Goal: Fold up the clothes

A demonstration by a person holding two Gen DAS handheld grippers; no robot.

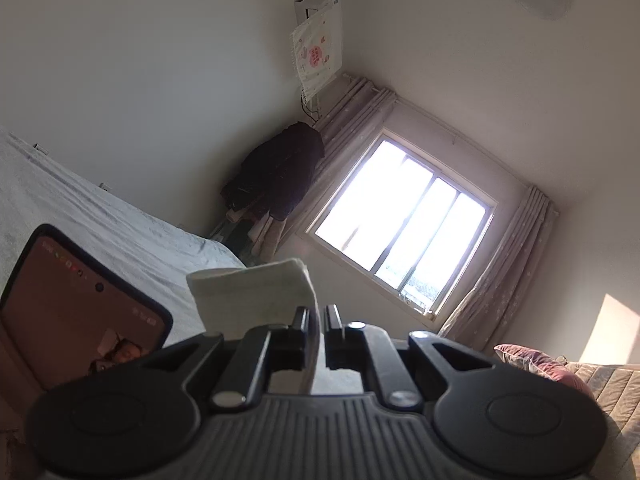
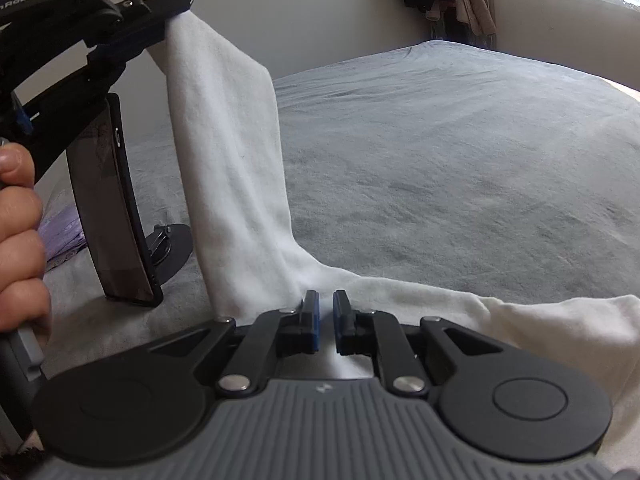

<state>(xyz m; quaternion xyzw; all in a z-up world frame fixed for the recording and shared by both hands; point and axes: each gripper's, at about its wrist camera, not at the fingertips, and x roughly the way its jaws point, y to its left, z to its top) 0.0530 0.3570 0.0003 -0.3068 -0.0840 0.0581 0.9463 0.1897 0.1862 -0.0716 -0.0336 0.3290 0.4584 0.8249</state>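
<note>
A white garment (image 2: 228, 152) hangs as a long strip from my left gripper (image 2: 170, 20), which is raised at the upper left of the right wrist view, tilted up and shut on the garment's top edge. In the left wrist view that pinched edge (image 1: 252, 294) sticks up past the left gripper (image 1: 318, 314). The strip runs down to my right gripper (image 2: 325, 300), low over the grey bed (image 2: 440, 160), its blue-padded fingers (image 2: 314, 322) closed on a fold. The garment's other part (image 2: 540, 332) lies on the bed to the right.
A phone (image 2: 108, 208) is mounted on the left gripper's frame, with a hand (image 2: 18, 240) gripping the handle. Purple fabric (image 2: 64, 232) lies at the bed's left. Dark clothes (image 1: 276, 176) hang in the corner beside a bright window (image 1: 404, 220). A pillow (image 1: 536, 364) lies at lower right.
</note>
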